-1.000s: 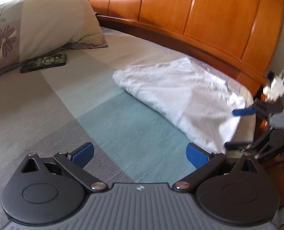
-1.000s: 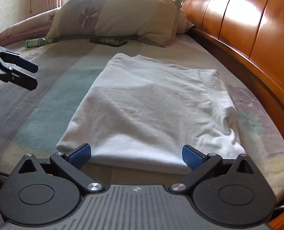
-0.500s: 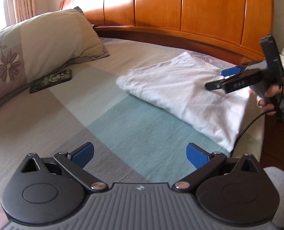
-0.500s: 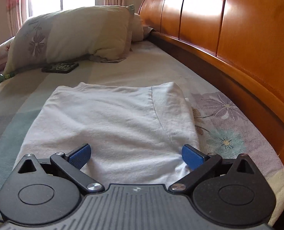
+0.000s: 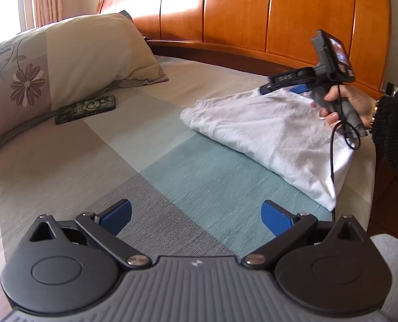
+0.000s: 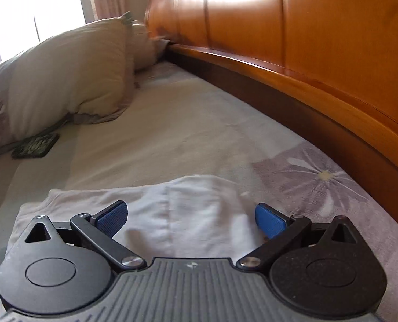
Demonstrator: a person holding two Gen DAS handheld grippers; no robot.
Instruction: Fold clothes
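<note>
A folded white garment [image 5: 274, 136] lies on the bed near the right side, close to the wooden headboard. In the right wrist view its far part [image 6: 188, 212] sits directly under my right gripper [image 6: 191, 218], which is open and low over the cloth with nothing between its fingers. The left wrist view shows that right gripper [image 5: 287, 87] over the garment's far edge, held by a hand [image 5: 343, 104] in a dark fuzzy sleeve. My left gripper [image 5: 197, 217] is open above the teal and grey bedsheet, well to the left of the garment, holding nothing.
A floral pillow [image 5: 51, 72] lies at the back left with a dark patterned phone [image 5: 86, 108] in front of it. The orange wooden headboard [image 5: 252, 13] runs along the far side. A window with curtains [image 6: 35, 13] is behind the pillow. The bed's edge drops off at the right.
The right gripper has moved forward along the garment toward its far end near the headboard. The left gripper's view has swung slightly left and lower; both stay open.
</note>
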